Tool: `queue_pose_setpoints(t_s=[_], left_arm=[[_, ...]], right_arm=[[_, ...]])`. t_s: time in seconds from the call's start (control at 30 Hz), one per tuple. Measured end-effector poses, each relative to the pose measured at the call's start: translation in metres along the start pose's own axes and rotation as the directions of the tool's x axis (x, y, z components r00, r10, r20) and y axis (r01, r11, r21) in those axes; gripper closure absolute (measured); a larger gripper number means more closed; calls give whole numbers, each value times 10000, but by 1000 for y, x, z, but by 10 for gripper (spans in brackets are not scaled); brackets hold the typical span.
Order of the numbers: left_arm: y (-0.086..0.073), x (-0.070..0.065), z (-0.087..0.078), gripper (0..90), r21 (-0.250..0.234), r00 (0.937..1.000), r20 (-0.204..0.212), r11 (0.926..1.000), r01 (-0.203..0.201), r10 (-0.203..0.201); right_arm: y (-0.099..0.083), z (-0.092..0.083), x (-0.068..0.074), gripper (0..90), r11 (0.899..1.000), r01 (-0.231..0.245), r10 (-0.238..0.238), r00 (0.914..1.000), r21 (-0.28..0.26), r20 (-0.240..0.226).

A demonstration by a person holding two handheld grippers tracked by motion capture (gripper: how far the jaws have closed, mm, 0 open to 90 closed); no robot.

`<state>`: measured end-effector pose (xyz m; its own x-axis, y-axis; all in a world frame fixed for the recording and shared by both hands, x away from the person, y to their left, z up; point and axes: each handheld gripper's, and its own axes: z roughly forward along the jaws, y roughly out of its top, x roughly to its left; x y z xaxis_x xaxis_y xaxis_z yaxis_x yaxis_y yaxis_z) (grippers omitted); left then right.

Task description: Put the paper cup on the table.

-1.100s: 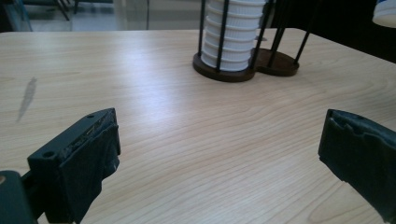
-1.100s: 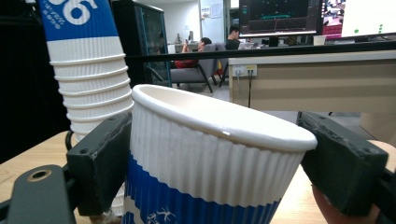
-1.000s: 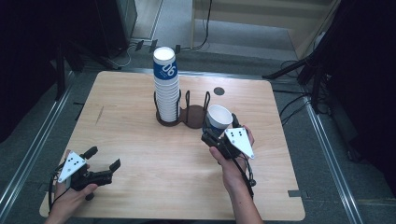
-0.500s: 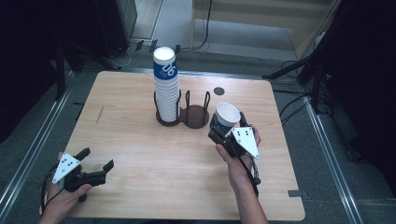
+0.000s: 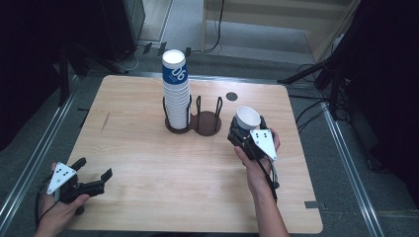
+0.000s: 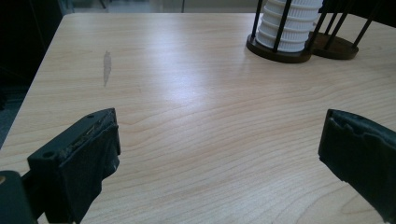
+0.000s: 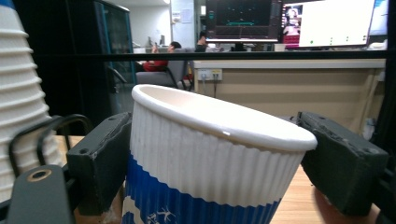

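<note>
Right gripper (image 5: 245,132) carries a single ribbed white-and-blue paper cup (image 5: 246,119) beside the black wire cup holder (image 5: 206,114).

Its jaws pinch the cup's sides, mouth up and tilted, right of the tall stack of matching cups (image 5: 176,94). The left gripper (image 5: 93,175) rests spread and empty. A light squeeze should avoid crushing the cup.

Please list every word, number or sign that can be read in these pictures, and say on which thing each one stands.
"06" or "90": white digits on the blue band of the top cup of the stack; the reading direction is unclear.
White marks on the blue band of the held cup: cut off, unreadable.
Dots on the grey plate of the right gripper and of the left gripper: no text.
Screens behind: too blurred.
</note>
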<state>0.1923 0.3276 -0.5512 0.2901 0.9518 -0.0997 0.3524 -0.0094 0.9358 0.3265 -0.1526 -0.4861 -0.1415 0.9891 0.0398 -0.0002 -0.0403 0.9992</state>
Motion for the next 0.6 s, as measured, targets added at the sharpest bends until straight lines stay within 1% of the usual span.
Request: queue_pose_setpoints(t_s=[0.1,0.17,0.23,0.27,0.33,0.4,0.47,0.6], left_arm=[[0,0,0,0,9,10000,26,10000,-42,42],[0,0,0,0,10,10000,15,10000,-7,7],[0,0,0,0,25,10000,15,10000,5,-5],[0,0,0,0,29,10000,12,10000,20,-20],[0,0,0,0,45,10000,6,10000,26,-26],[0,0,0,0,68,10000,-13,10000,15,-15],[0,0,0,0,67,10000,-9,10000,21,-21],[0,0,0,0,58,10000,-22,10000,59,-59]], right_arm=[[-6,7,-5,142,9999,132,-132,9998,55,158],[-10,11,-8,142,9994,299,-305,9990,166,321],[-15,15,-12,142,9977,617,-630,9969,282,480],[-17,18,-13,142,9970,689,-707,9960,346,538],[-21,21,-17,142,9969,590,-622,9962,520,616],[-25,25,-19,142,9959,694,-734,9949,583,687],[-29,28,-22,142,9938,887,-937,9927,667,755],[-40,35,-25,142,9875,1377,-1448,9846,762,979]])
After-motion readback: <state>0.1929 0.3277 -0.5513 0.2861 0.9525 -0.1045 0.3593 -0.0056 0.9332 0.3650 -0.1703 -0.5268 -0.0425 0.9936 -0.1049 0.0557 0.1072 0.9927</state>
